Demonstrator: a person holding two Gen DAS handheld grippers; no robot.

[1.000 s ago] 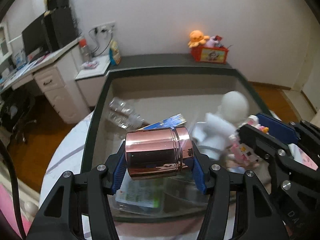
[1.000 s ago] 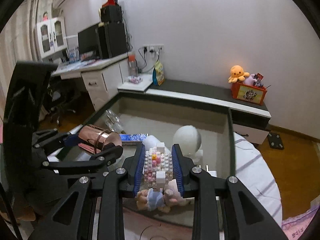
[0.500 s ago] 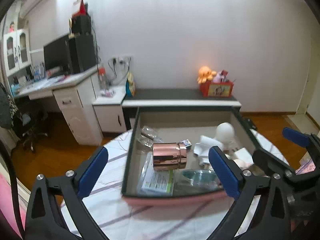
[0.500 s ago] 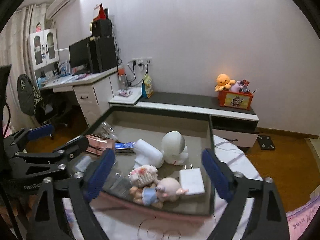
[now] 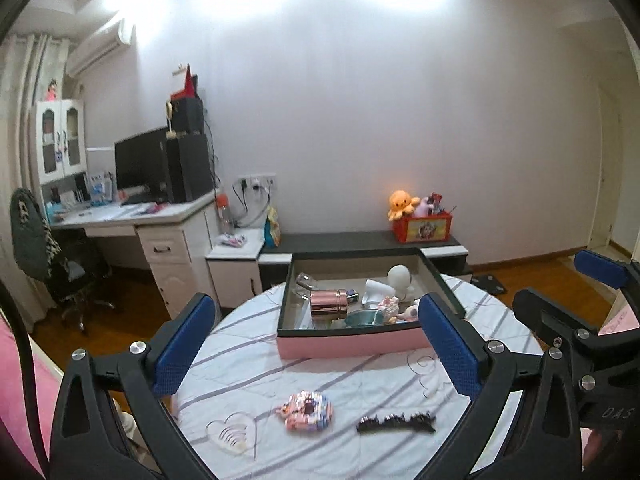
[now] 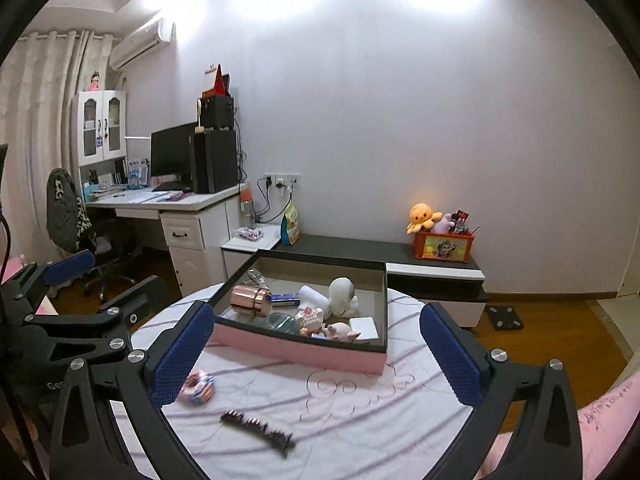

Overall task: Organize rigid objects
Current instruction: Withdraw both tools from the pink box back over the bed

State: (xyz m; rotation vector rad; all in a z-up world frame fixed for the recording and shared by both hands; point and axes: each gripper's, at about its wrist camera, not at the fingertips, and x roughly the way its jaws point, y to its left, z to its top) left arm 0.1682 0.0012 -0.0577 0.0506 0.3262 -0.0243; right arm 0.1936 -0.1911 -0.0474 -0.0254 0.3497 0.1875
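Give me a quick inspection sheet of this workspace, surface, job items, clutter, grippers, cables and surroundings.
Surface: round table under a striped white cloth.
Job's things: pink box holding a copper canister, white figure and small toys.
Clutter: a pastel block ring and black hair clip lie loose on the cloth.
Grippers: left gripper and right gripper both open, empty.
Cables: plugged into the wall sockets.
Surroundings: desk, monitor, office chair.

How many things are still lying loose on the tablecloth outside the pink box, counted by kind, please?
Pink brick-built ring toy: 1
Black comb-like strip: 1
Total: 2

Both lie on the tablecloth in front of the pink box.
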